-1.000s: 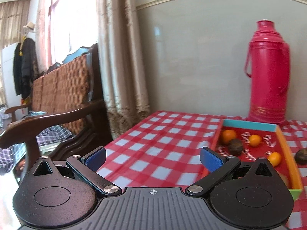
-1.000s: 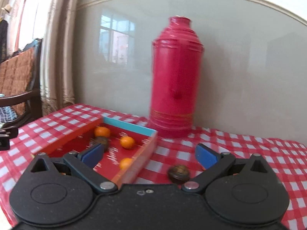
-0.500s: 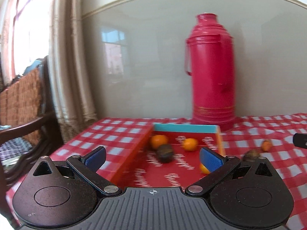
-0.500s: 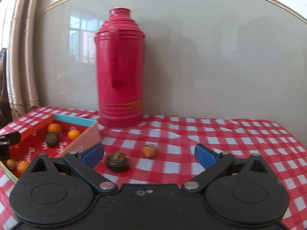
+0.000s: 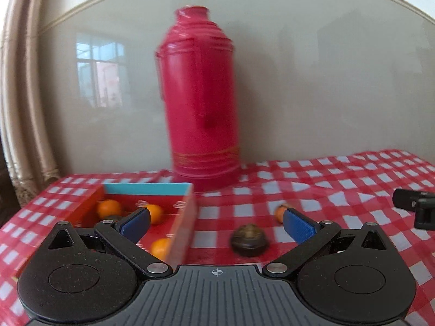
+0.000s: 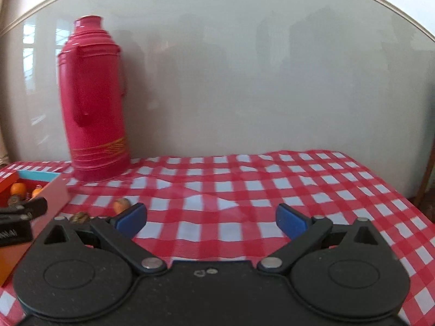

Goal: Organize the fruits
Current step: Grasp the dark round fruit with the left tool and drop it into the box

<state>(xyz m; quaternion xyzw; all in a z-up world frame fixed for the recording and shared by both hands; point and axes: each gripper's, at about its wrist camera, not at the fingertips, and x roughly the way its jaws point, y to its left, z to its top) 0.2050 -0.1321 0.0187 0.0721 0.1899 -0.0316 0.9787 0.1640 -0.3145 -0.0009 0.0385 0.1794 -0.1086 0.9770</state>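
Observation:
A red tray with a blue far wall (image 5: 148, 189) lies on the checked tablecloth and holds several small oranges (image 5: 109, 208). A dark brown fruit (image 5: 248, 241) and a small orange (image 5: 279, 212) lie loose on the cloth right of the tray. My left gripper (image 5: 216, 224) is open and empty, with the dark fruit just ahead between its fingers. My right gripper (image 6: 210, 218) is open and empty over bare cloth; the loose orange (image 6: 121, 204), the dark fruit (image 6: 79, 217) and the tray (image 6: 54, 190) lie to its left.
A tall pink-red thermos (image 5: 202, 100) stands against the wall behind the tray; it also shows in the right wrist view (image 6: 93, 100). Curtains (image 5: 24, 95) hang at the left. The table's right edge (image 6: 416, 203) falls away at the right.
Both grippers have swung to the right: the tray and thermos have slid left in both views. The loose dark fruit now lies between the left gripper's fingers. Both stay open.

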